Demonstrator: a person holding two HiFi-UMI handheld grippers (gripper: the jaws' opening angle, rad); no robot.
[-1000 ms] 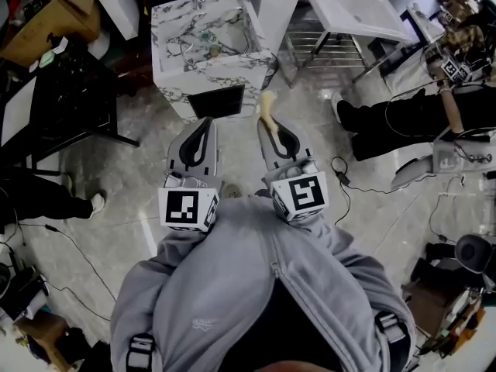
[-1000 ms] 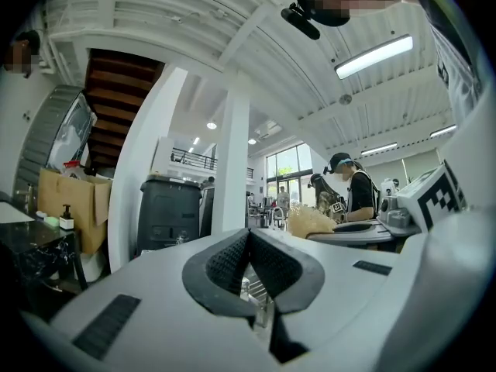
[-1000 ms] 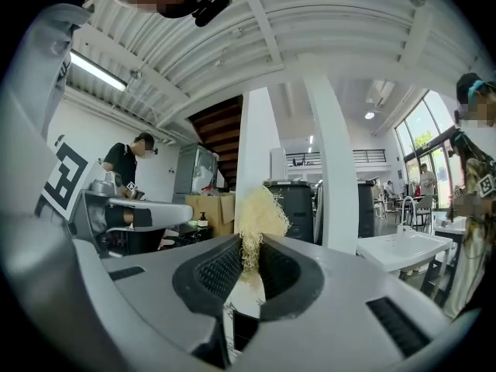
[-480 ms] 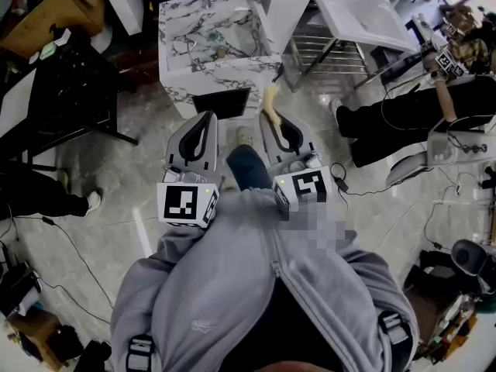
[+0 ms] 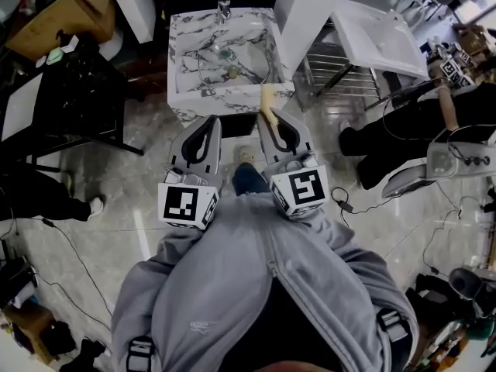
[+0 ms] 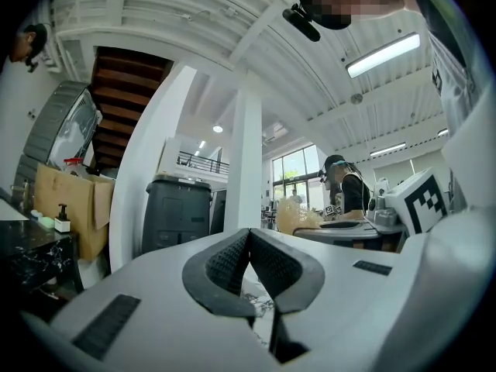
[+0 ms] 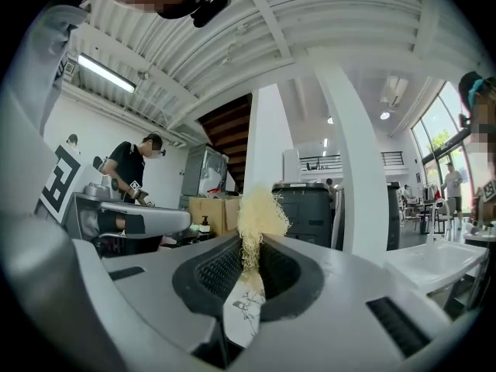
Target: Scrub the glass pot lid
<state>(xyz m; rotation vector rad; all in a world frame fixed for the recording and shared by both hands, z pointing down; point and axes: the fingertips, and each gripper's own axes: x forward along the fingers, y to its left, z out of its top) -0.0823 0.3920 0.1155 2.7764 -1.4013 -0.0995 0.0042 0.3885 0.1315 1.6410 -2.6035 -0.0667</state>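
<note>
Both grippers are level, side by side ahead of the grey hoodie (image 5: 248, 285), pointing to 12 o'clock. Left gripper (image 6: 248, 237): jaws clenched pad to pad, nothing between them. Right gripper (image 7: 252, 248): jaws clamped on a pale yellow fibrous scrubber (image 7: 260, 208), tuft sticking out past the tips. Marble-pattern sink (image 5: 177, 60) is at 12 o'clock, just beyond the tips. Glass pot lid (image 5: 232, 62) lies inside the basin, apart from both grippers. White basin (image 5: 380, 33) on a metal rack (image 5: 333, 72) at 2 o'clock. Black table (image 5: 70, 91) at 10 o'clock. Another person (image 5: 403, 126) at 3 o'clock.
</note>
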